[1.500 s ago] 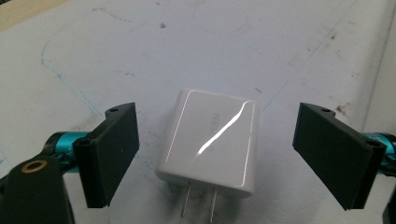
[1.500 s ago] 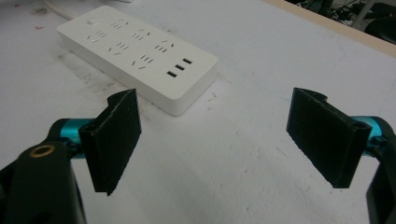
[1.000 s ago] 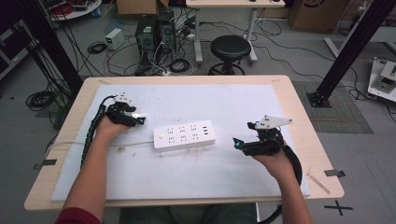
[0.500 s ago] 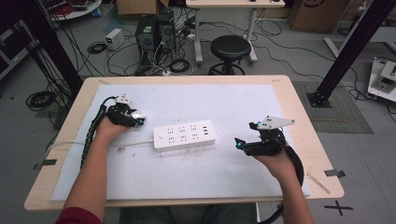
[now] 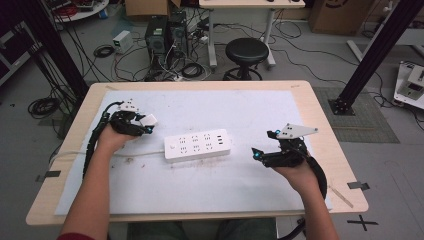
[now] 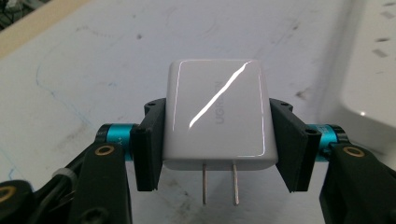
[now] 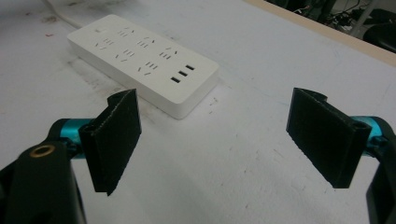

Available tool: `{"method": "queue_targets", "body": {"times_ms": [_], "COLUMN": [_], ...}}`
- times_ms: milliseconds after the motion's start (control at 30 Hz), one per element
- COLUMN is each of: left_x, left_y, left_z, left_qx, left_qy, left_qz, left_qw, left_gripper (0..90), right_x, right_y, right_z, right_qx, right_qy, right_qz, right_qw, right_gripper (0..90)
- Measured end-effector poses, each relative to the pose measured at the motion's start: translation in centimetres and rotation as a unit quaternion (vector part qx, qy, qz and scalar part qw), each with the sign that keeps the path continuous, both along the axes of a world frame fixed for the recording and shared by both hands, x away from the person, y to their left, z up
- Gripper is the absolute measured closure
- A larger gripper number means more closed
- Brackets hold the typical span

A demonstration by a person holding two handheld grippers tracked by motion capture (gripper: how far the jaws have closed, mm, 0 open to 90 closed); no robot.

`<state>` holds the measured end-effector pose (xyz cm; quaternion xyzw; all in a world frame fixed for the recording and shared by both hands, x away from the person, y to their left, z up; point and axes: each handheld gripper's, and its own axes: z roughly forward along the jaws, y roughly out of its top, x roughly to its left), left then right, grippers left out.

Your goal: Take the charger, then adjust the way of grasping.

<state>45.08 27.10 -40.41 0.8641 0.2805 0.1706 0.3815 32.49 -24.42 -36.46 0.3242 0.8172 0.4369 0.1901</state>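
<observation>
A small white glossy plastic charger plug (image 6: 215, 114) with two flat metal prongs is held in the left tool (image 6: 215, 140), the two black jaws pressed against its two opposite side faces and the prongs pointing back toward the camera. In the high view the plug (image 5: 148, 120) is seen at the left part of the worktop (image 5: 300, 90), just beside the left end of the white rectangular plastic power strip (image 5: 197, 144), not touching it.

The plug is judged to be light and rigid, but its shiny shell looks slippery — a grip on the flat sides, as now, is likely the safest, and the thin prongs should be left free, since they could bend. The power strip lies flat on the pale mat near the middle, its white cord (image 5: 100, 152) running off to the left; being light, it may slide when a plug is pushed into it, so its body might need to be steadied.

The right tool (image 7: 215, 135) is wide open and holds nothing — it hovers just to the right of the strip (image 7: 142, 60).
</observation>
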Motion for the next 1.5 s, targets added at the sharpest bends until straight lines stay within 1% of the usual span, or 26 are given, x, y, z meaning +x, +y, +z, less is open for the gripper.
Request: {"method": "queue_targets", "body": {"times_ms": [67,200,233,267,300,333,433,467,500,633,833,1000,1033,1067,1133,1167,1200,1233,1267,1300,1333,1367,1400,1433,1467,1500], "left_x": [-1.2,-3.9,-3.9,-5.3,-5.3,-6.0,-8.4,-8.4,-9.4,-10.6,-11.6,-12.4,-12.9,-12.9,-13.7,-13.7,-14.0,-14.6,-14.6,-15.2,-15.5,-15.9,-15.9,-16.5,-16.5,-17.0], "left_y": [-0.1,-0.4,-0.4,-0.6,-0.6,-0.6,-1.0,-1.0,-1.2,-1.8,-2.9,-3.9,-4.5,-4.5,-5.5,-5.5,-5.9,-6.6,-6.6,-7.4,-7.8,-8.2,-8.2,-9.0,-9.0,-9.7], "left_z": [1.2,3.6,3.6,4.5,4.5,5.0,6.1,6.1,6.3,6.1,5.5,5.2,5.0,5.0,4.6,4.6,4.4,4.1,4.1,3.8,3.6,3.5,3.5,3.2,3.2,3.0], "left_qx": [0.005,0.000,0.000,-0.009,-0.009,-0.014,-0.008,-0.008,-0.010,-0.022,-0.021,-0.030,-0.032,-0.032,-0.027,-0.027,-0.028,-0.024,-0.024,-0.021,-0.019,-0.016,-0.016,-0.014,-0.014,-0.007], "left_qy": [0.000,-0.018,-0.018,-0.029,-0.029,-0.030,-0.035,-0.035,-0.040,-0.040,-0.046,-0.050,-0.056,-0.056,-0.067,-0.067,-0.069,-0.080,-0.080,-0.091,-0.097,-0.101,-0.101,-0.114,-0.114,-0.130], "left_qz": [-0.007,-0.023,-0.023,-0.031,-0.031,-0.033,-0.045,-0.045,-0.058,-0.079,-0.109,-0.122,-0.132,-0.132,-0.153,-0.153,-0.161,-0.173,-0.173,-0.185,-0.190,-0.196,-0.196,-0.203,-0.203,-0.217], "left_qw": [1.0000,0.9996,0.9996,0.9991,0.9991,0.9989,0.9983,0.9983,0.9975,0.9958,0.9927,0.9909,0.9891,0.9891,0.9856,0.9856,0.9842,0.9813,0.9813,0.9783,0.9767,0.9754,0.9754,0.9724,0.9724,0.9675], "left_gripper": [42.4,42.4,42.4,42.4,42.4,42.4,42.4,42.4,42.4,42.4,42.4,42.4,42.4,42.4,42.4,42.4,42.4,42.4,42.4,42.4,42.4,42.4,42.4,42.4,42.4,42.4], "right_x": [-0.1,-0.2,-0.3,-0.2,-0.2,-0.3,-0.2,-0.2,-0.2,-0.1,0.2,0.0,-0.1,-0.1,-0.6,-0.6,-0.9,-1.1,-1.2,-1.4,-1.5,-1.7,-1.9,-2.1,-2.1,-2.4], "right_y": [0.0,0.1,0.2,0.2,0.2,0.4,0.9,0.9,1.2,1.5,1.9,2.4,2.6,2.6,3.3,3.3,3.9,4.2,4.6,5.0,5.3,5.7,6.0,6.3,6.3,6.8], "right_z": [0.2,0.8,0.9,1.0,1.0,1.1,1.2,1.2,1.1,0.9,0.7,0.6,0.6,0.6,0.7,0.7,0.5,0.4,0.2,0.1,-0.1,-0.3,-0.4,-0.6,-0.6,-0.9], "right_qx": [0.005,0.007,0.006,0.007,0.007,0.008,0.004,0.004,0.005,0.006,0.006,0.020,0.024,0.024,0.031,0.031,0.035,0.034,0.036,0.040,0.042,0.046,0.056,0.063,0.063,0.072], "right_qy": [0.000,0.001,0.003,0.002,0.002,0.005,0.007,0.007,0.012,0.015,0.019,0.027,0.031,0.031,0.034,0.034,0.034,0.037,0.040,0.051,0.054,0.064,0.072,0.076,0.076,0.083], "right_qz": [0.004,0.018,0.021,0.027,0.027,0.029,0.044,0.044,0.046,0.051,0.052,0.063,0.065,0.065,0.075,0.075,0.087,0.091,0.097,0.100,0.102,0.106,0.113,0.117,0.117,0.123], "right_qw": [1.0000,0.9998,0.9998,0.9996,0.9996,0.9995,0.9990,0.9990,0.9988,0.9986,0.9984,0.9974,0.9971,0.9971,0.9961,0.9961,0.9950,0.9946,0.9938,0.9929,0.9925,0.9912,0.9894,0.9882,0.9882,0.9863], "right_gripper": [18.1,18.1,18.1,18.1,18.1,18.1,18.1,18.1,18.1,18.1,18.1,18.2,18.2,18.2,18.1,18.1,18.1,18.1,18.1,18.1,18.1,18.1,18.2,18.1,18.1,18.1]}}
